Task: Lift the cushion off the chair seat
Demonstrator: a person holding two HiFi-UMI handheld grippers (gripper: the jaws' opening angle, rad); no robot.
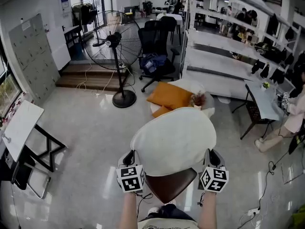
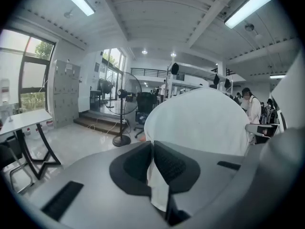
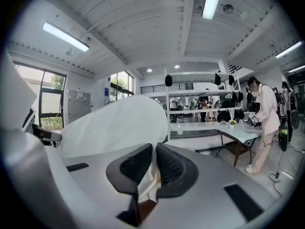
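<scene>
My left gripper point(image 2: 152, 168) and right gripper point(image 3: 153, 168) pinch cushion point(image 1: 174, 140) fabric tight between their fingers. I grip opposite edges so it hangs level.

Matt cream cloth cushion point(image 1: 174, 140); glossy brown chair seat point(image 1: 169, 185); polished floor point(image 1: 90, 128).

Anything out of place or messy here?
Yes: an orange cushion lies askew on a white heap on the floor, beyond the held white cushion. Blue clothing is bundled on the office chair.
</scene>
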